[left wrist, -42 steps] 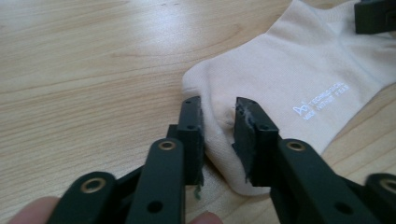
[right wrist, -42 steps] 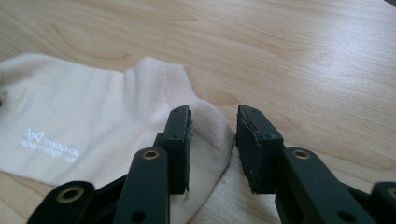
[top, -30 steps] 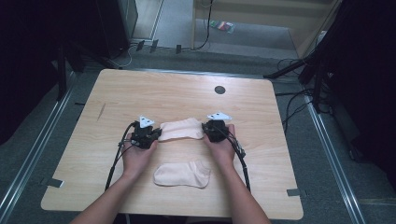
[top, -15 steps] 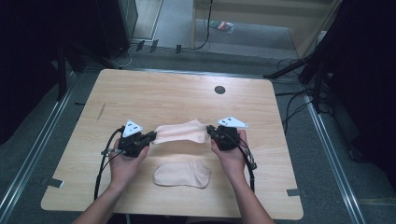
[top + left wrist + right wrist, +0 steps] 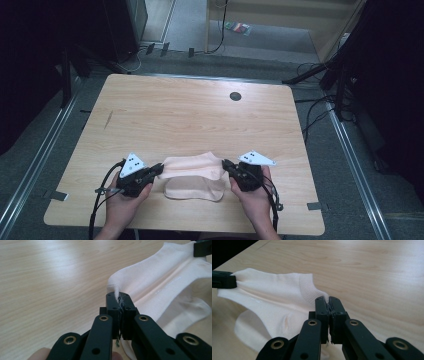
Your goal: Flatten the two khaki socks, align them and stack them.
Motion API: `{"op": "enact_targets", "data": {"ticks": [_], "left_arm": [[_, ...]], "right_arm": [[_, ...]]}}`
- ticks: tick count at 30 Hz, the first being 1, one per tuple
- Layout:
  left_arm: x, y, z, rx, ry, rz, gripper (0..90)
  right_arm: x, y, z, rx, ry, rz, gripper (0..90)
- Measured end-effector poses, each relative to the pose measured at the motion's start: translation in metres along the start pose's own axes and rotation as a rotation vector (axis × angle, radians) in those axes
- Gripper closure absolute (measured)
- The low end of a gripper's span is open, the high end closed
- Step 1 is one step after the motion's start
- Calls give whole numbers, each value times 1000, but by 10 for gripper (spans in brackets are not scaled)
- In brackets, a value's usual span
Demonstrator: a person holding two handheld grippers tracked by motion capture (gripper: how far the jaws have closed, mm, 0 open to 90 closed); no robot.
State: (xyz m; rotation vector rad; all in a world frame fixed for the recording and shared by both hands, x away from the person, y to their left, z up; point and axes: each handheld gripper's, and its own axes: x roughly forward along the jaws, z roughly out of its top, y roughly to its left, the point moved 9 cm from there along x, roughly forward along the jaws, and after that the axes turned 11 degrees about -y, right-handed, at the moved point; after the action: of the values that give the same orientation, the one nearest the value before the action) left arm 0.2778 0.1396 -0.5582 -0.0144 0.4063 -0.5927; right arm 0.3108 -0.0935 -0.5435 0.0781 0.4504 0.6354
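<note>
We work at a wooden table [image 5: 190, 120], whose light top carries a small dark round hole [image 5: 235, 96] near the far edge. Around it lies grey floor [image 5: 260, 45], with cables [image 5: 315, 107] trailing along the right side.

Near the front edge of the table we hold a pale pink sock [image 5: 192, 167] stretched between our two tools. It hangs above a second sock [image 5: 196, 190] of the same colour, which lies flat on the wood just below it and partly under it. From above, the held sock runs from left to right and sags slightly in the middle.

Our left hand [image 5: 122, 205] holds the left gripper [image 5: 159, 169] at one end of the sock. In the left gripper view its jaws are pressed together, pinching a fold of the white-pink cloth [image 5: 160, 282] at the tips. The fabric rises out of the clamp and runs off toward the upper right, where the other tool's black jaw bites the far end.

Our right hand [image 5: 255, 200] holds the right gripper [image 5: 225, 164] at the opposite end. In the right gripper view its jaws are likewise clamped tight on the ribbed cuff [image 5: 308, 288] of the sock.

A grey three-cornered plate [image 5: 132, 164] sits on top of each tool.
</note>
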Motion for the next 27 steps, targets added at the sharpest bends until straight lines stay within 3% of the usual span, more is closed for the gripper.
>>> {"op": "enact_targets", "data": {"ticks": [5,10,14,17,20,21,23,24,27], "left_arm": [[-7,-10,-11,4,24,-24,895],[-4,-20,-22,11,53,-51,895],[-2,-22,-25,18,64,-54,895],[0,-22,-29,19,78,-61,895],[5,-25,-39,9,122,-107,880],[7,-25,-43,9,118,-96,825],[10,-29,-45,-11,112,-118,665],[10,-29,-45,-5,107,-115,584],[9,-29,-39,-5,74,-107,568]], "right_arm": [[-13,9,-15,3,24,3,878],[-19,6,-27,1,46,-11,878],[-22,4,-34,24,55,-13,878],[-20,5,-36,3,57,-16,878],[-15,8,-42,10,82,14,865],[-14,9,-44,22,86,32,825],[-11,7,-46,36,72,30,641],[-10,8,-48,52,82,48,608],[-11,9,-47,54,72,46,566]]}}
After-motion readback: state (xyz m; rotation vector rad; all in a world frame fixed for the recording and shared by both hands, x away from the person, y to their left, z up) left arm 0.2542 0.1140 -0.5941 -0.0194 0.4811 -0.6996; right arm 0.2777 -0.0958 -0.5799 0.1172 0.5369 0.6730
